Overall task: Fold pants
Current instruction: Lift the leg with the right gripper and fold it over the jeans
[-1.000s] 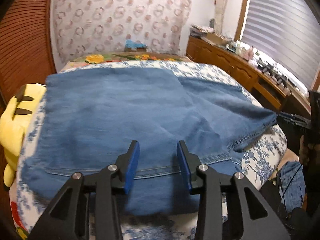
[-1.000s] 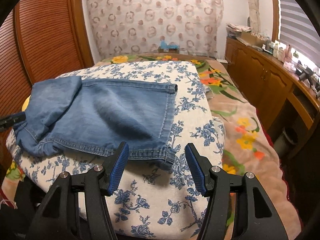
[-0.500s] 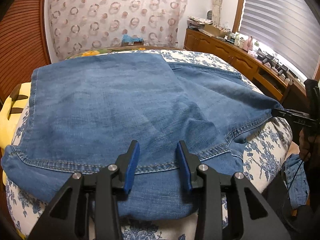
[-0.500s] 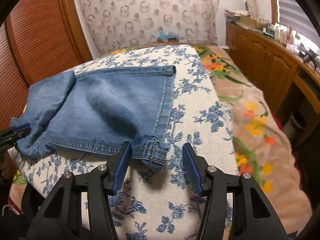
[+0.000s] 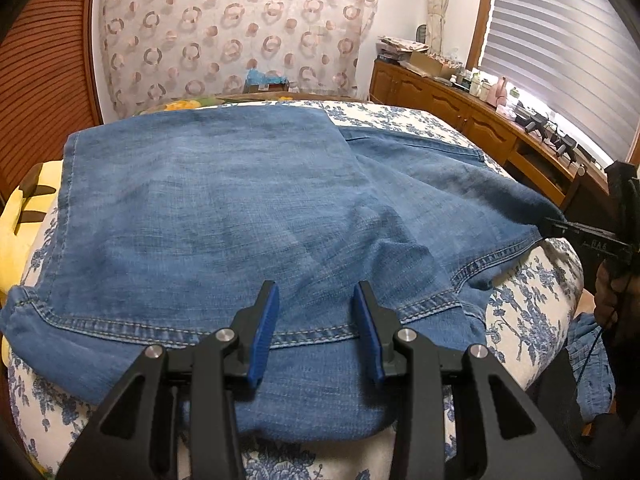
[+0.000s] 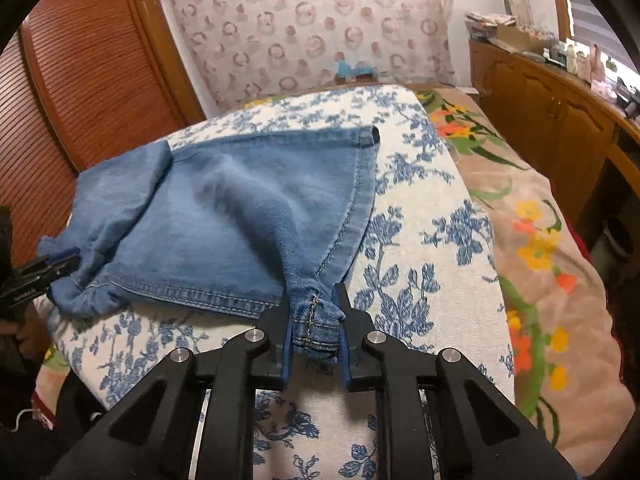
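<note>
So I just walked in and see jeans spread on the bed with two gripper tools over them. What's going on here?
A person is folding a pair of jeans on a blue-flowered cover using two handheld grippers. The right gripper is closing its jaws on the near hem corner of one leg, with the denim bunched between the pads. The left gripper hovers with its jaws apart over the stitched edge at the other end, gripping nothing. No fold has been made from here yet.
</note>
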{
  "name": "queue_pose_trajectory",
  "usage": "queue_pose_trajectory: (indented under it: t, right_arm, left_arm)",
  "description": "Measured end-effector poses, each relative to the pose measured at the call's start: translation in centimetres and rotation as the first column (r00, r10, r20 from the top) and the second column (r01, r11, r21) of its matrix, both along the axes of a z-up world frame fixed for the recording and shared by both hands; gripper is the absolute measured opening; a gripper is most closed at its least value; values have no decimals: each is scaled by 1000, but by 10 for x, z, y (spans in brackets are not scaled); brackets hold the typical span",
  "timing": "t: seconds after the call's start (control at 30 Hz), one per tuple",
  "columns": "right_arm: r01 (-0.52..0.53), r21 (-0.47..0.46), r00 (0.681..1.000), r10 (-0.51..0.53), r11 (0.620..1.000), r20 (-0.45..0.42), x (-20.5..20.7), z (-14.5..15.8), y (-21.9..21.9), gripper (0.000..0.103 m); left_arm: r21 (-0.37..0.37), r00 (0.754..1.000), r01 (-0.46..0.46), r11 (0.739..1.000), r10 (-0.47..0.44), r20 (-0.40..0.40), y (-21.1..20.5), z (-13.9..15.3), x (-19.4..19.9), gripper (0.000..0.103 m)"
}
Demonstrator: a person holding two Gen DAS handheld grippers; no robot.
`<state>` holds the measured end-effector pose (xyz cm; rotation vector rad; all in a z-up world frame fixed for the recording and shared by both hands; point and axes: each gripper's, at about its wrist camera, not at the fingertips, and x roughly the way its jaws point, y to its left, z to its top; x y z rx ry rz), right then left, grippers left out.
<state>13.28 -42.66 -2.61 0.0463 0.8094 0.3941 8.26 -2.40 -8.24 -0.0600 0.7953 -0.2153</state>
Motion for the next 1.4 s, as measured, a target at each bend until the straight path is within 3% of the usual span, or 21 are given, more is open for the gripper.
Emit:
queue_pose_trajectory:
  t: [0.33, 0.8, 1.17, 1.4]
  right_arm:
    - [-90, 3, 982, 88, 996, 168, -12, 77, 36, 13]
    - [-273, -46, 912, 274, 961, 305, -18, 149, 127, 13]
    - [-437, -30, 848, 423, 899, 319, -8, 174, 219, 13]
    - [-535, -28, 810, 522, 845, 268, -3, 166, 282, 13]
  left_arm:
    - [-16, 999, -13, 1000, 14, 47, 6, 32, -21, 37]
    - [-9, 994, -25, 1000, 26, 106, 17, 61, -42, 37]
    - [-30, 990, -75, 997, 78, 118, 41, 63, -57, 37]
    - [-42, 987, -119, 992, 123, 106, 65, 56, -64, 37]
